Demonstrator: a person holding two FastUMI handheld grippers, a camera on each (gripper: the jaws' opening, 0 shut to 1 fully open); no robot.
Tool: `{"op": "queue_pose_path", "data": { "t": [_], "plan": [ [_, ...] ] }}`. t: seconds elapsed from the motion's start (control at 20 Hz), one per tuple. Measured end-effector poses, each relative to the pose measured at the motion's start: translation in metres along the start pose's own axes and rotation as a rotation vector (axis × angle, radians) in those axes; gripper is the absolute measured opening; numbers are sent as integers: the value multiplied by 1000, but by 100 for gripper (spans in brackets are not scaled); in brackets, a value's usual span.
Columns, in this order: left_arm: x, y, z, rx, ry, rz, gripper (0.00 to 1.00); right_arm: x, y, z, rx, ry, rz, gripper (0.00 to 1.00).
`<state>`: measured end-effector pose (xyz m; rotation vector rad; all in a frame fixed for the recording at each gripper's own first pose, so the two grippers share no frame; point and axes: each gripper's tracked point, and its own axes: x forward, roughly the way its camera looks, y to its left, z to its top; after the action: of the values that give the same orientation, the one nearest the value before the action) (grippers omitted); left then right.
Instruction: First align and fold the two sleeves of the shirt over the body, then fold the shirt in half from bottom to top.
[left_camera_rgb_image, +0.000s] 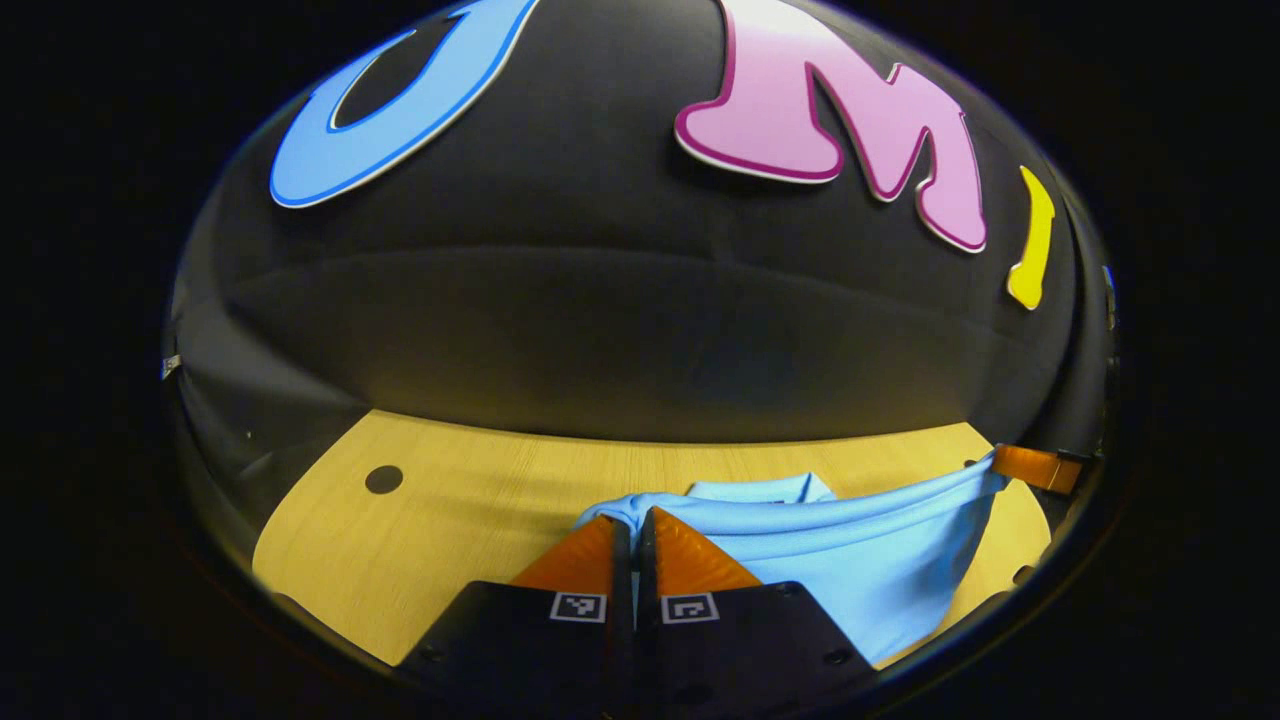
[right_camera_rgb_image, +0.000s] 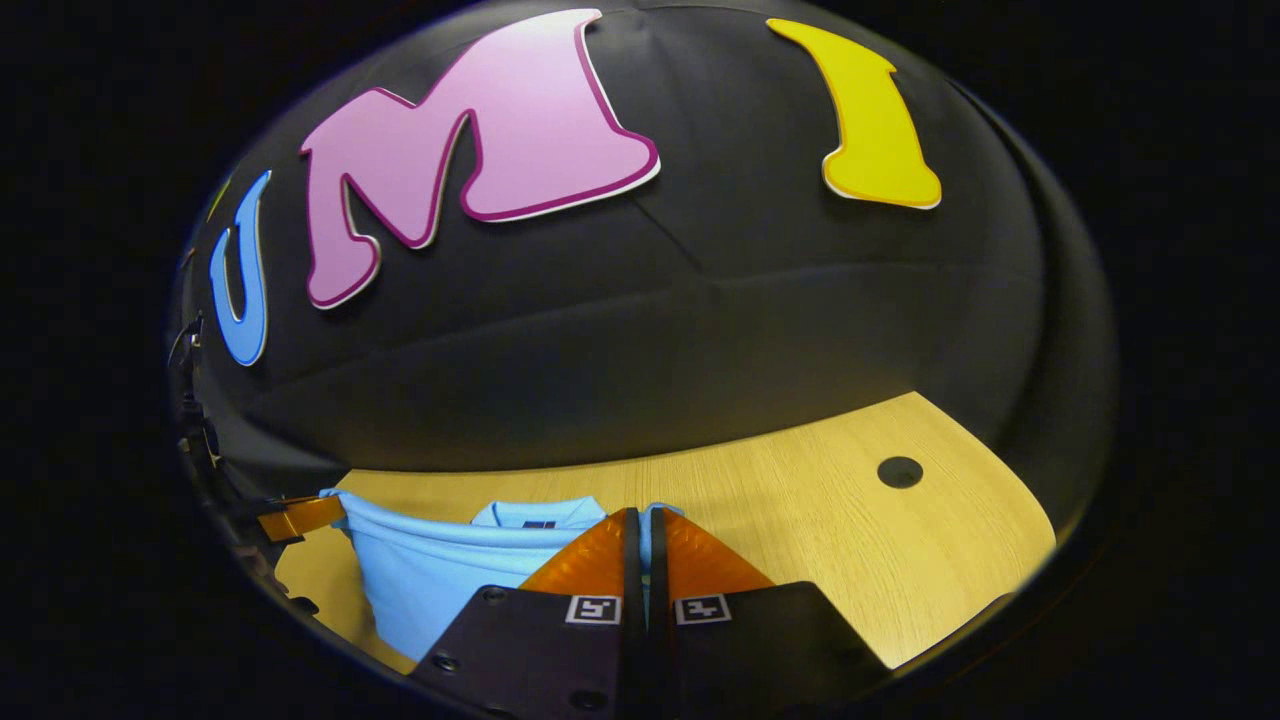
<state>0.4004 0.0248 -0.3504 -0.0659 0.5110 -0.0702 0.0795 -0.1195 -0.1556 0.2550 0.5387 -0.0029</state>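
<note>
Right now my left gripper (left_camera_rgb_image: 634, 528) has its jaws pressed together on a bunched corner of the shirt (left_camera_rgb_image: 860, 560), and my right gripper (right_camera_rgb_image: 634, 528) is pinching the other corner the same way — both fingers squeezing cloth. Between the two grips the hem stretches in a sagging line, lifted off the table (left_camera_rgb_image: 450, 520), with the rest of the shirt draped down under it and its collar lying flat farther out on the wood. It should handle as light, limp stuff: it gathers where I nip it and droops in the middle, so I judge the corners are the right places to hold, kept apart to hold the edge taut. It's plain pale blue, soft-looking, with a few folds — the sleeves I cannot make out from here
</note>
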Motion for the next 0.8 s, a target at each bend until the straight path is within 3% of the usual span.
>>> {"op": "queue_pose_path", "data": {
  "t": [0.4,0.5,0.55,0.65,0.7,0.8],
  "plan": [
    [82,11,0,42,-53,65,6,91,-1,-11,0,-13,-27,5],
    [92,15,-10,32,-34,71,6,108,-4,-20,23,6,-40,5],
    [96,16,-17,29,-24,76,10,115,-6,-24,39,15,-49,5],
    [99,14,-20,19,-25,78,6,125,-8,-30,61,28,-66,0],
    [98,13,-19,9,-26,80,6,127,-9,-34,65,32,-73,10],
    [104,8,-20,-3,-16,81,6,131,-10,-45,56,53,-84,5]
  ]
}}
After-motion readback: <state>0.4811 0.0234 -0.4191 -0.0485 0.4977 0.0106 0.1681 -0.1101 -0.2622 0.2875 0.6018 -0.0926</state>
